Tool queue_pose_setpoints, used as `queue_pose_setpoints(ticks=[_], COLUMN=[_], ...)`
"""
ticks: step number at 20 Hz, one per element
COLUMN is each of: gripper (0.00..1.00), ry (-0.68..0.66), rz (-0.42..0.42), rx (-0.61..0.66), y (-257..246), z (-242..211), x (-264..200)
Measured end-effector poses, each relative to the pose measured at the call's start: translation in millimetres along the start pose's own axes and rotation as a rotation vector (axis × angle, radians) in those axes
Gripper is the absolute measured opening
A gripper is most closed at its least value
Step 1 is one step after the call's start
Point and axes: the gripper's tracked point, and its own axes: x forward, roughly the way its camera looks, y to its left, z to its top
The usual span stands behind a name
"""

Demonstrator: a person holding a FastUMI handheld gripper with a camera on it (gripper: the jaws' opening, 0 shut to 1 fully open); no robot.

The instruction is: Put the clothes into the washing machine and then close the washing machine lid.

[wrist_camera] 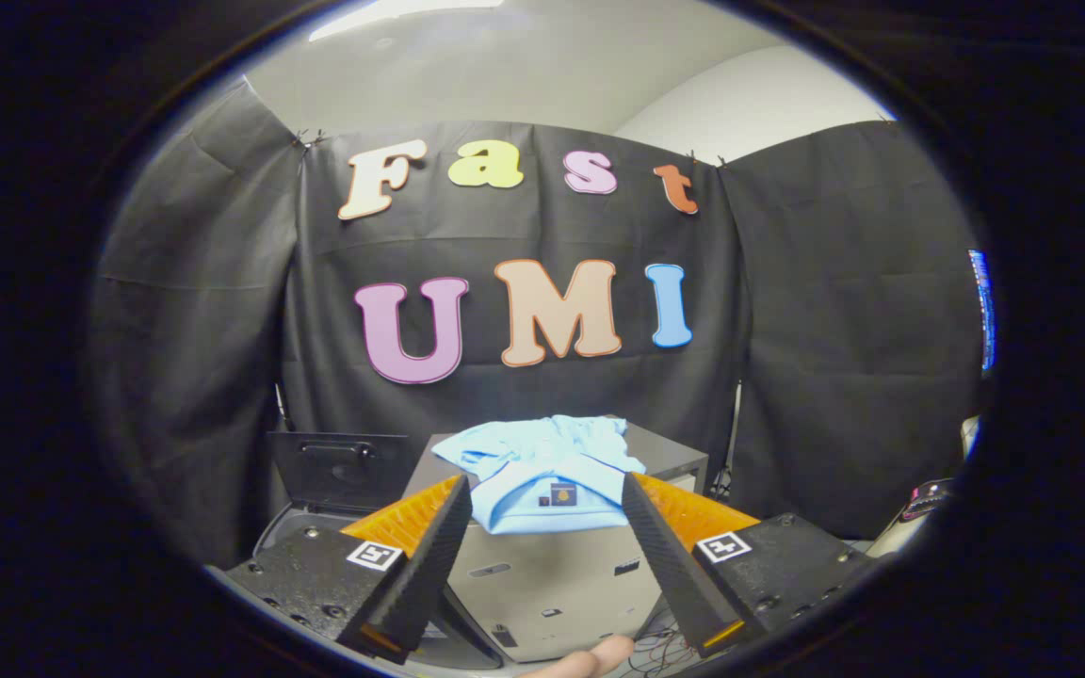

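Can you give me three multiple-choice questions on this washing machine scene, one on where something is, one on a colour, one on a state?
1. Where does the garment lie?
A. on the grey box
B. inside the washing machine
C. on the floor

2. What colour is the garment?
A. red
B. light blue
C. black

3. How do the hand-held gripper fingers stand?
A. shut on the garment
B. shut on the lid
C. open, apart

Answers: 1 A, it drapes over the box top beyond the fingers. 2 B, its cloth is pale blue. 3 C, a wide gap separates the fingers, which touch nothing.
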Motion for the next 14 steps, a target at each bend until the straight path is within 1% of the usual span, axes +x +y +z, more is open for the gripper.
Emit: queue_pose_setpoints(ticks=[9,14], gripper=[0.98,0.98], ry=[0.003,0.035], rz=[0.001,-0.041], rx=[0.001,-0.019], y=[-4.2,-9.0], z=[-5.0,-1.7], x=[4.3,25.2])
